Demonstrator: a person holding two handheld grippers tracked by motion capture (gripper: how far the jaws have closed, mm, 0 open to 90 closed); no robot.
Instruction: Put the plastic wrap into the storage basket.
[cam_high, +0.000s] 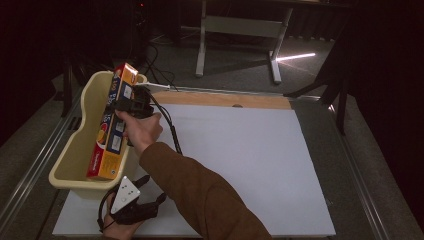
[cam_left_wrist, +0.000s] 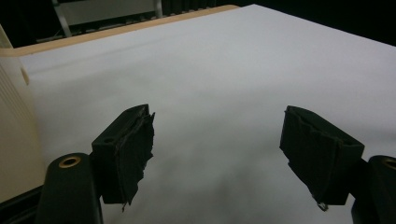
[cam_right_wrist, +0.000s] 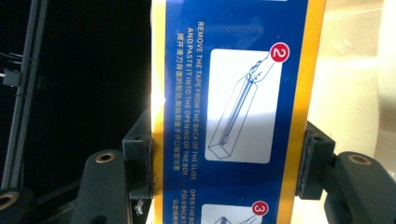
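Note:
A long blue and orange box slants in the cream plastic bin at the table's left, its lower end down at the bin's near wall and its upper end above the far rim. My right gripper is shut on the box's upper part. In the right gripper view both pads press the box from the sides, with its printed instructions facing the camera. My left gripper rests on the white sheet near the front edge, just in front of the bin. Its jaws stand wide apart with nothing between them.
A white sheet covers most of the table, with a wooden strip along the far edge. Metal rails run down both sides. A table frame stands on the dark floor beyond.

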